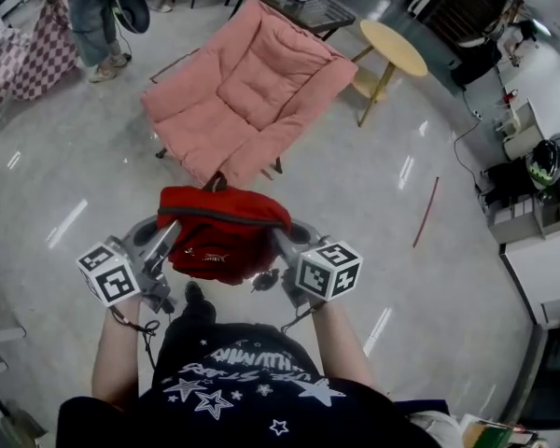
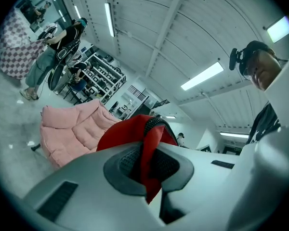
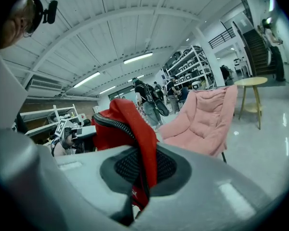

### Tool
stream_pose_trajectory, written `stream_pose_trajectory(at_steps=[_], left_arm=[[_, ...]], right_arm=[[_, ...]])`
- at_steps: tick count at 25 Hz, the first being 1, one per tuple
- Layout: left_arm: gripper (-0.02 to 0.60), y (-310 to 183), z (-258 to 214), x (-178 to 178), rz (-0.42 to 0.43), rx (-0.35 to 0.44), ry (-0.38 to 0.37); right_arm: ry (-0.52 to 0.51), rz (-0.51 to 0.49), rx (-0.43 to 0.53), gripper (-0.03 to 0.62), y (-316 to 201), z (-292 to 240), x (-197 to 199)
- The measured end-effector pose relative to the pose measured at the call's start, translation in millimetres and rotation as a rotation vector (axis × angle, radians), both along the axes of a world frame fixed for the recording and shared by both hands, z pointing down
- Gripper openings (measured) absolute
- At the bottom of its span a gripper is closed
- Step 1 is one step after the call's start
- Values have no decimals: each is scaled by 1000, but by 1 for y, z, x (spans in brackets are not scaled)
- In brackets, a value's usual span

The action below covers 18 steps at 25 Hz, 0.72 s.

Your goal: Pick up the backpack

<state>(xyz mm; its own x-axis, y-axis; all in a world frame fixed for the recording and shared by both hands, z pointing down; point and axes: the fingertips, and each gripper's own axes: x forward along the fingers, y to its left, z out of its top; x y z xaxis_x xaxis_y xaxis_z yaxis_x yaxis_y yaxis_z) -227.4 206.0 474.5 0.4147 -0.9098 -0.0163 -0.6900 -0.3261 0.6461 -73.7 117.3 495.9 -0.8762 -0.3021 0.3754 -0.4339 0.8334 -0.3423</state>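
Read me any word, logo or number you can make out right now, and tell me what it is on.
Nothing reads clearly enough to quote.
T-shirt: white lettering above stars, upside down and blurred, unreadable.
Red backpack: small white mark on its front, too small to read.
Marker cubes: black-and-white squares only, no letters.

Red backpack (image 3: 120,124) between gripper (image 3: 143,170) pads.
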Motion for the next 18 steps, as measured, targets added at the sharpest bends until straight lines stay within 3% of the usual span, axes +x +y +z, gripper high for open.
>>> stream_pose_trajectory(at_steps=[3,10,18], left_arm=[[21,15,-11,30,-30,14,16],[21,9,12,127,-89,45,-7],[21,64,20,195,-107,-6,-8]], right_arm=[[-14,-30,21,18,16,-12,33],[-51,-62,44,18,10,11,137],[-35,-88,-4,18,54,23,195]])
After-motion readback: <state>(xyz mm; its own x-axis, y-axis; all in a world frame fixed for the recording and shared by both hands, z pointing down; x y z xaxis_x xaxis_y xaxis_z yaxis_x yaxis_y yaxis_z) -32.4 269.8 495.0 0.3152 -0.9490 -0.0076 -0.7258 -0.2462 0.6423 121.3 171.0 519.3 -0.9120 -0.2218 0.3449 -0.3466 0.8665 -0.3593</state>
